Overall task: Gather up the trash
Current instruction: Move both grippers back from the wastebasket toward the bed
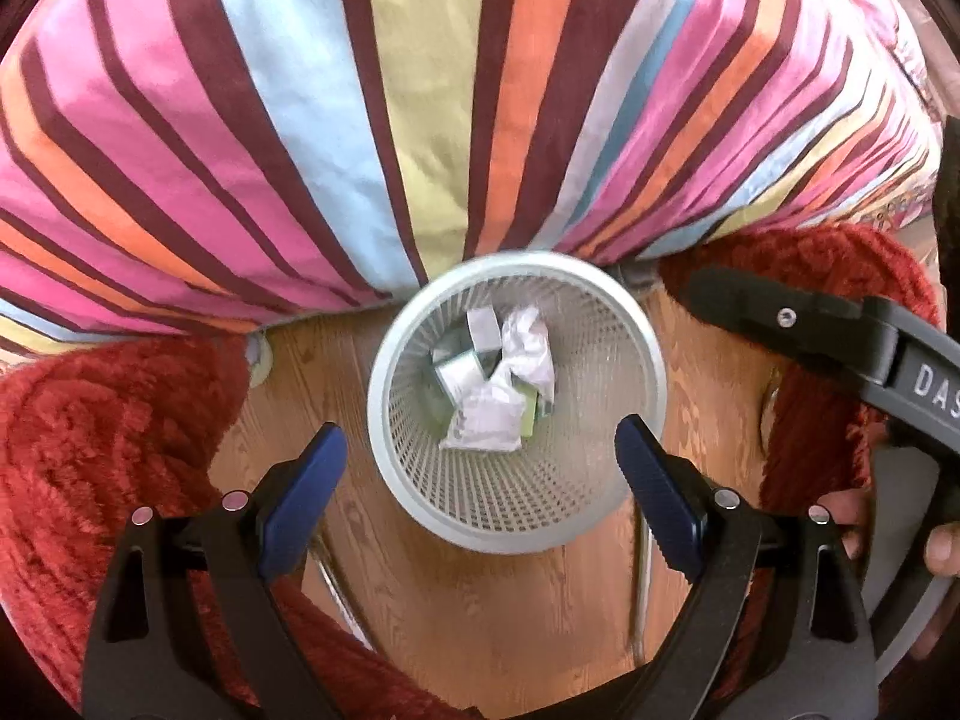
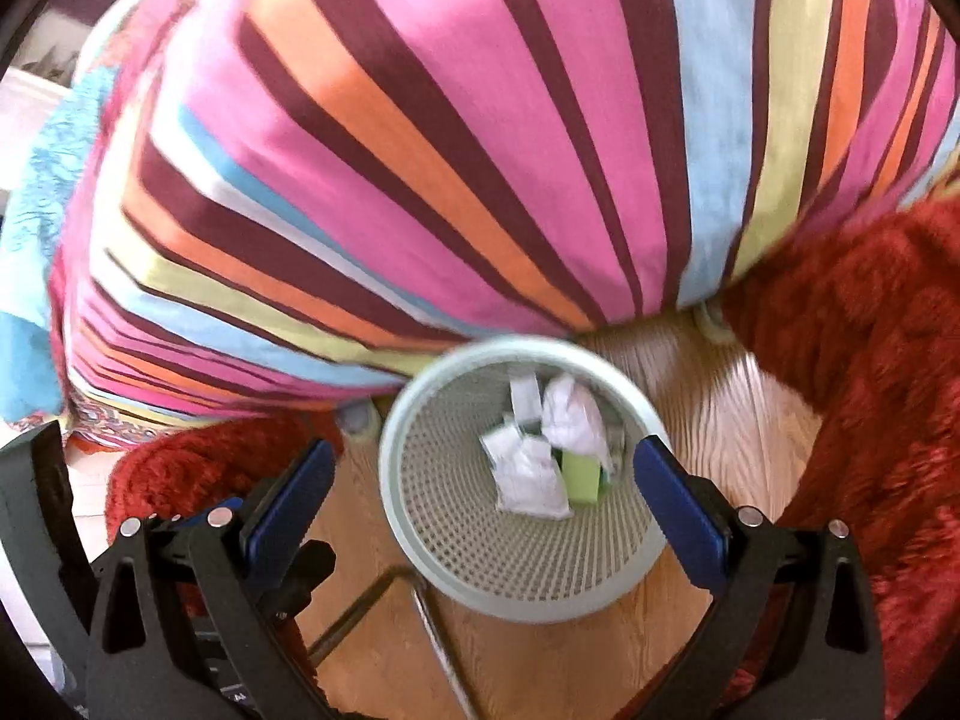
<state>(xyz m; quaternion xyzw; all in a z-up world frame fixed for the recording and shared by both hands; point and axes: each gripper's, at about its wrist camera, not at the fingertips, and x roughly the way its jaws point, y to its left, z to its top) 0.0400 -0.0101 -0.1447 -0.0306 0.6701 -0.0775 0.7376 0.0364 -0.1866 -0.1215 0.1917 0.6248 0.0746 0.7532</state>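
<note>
Both grippers hanging spread and empty over the bin
Left gripper (image 1: 480, 462) and right gripper (image 2: 483, 480) are framing a mesh wastebasket (image 1: 630, 324) holding crumpled paper (image 1: 516, 372) directly below their fingertips.

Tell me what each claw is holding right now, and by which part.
Nothing is held. The left claw and the right claw both stand open and empty above the mesh wastebasket, where the crumpled paper already lies.
</note>
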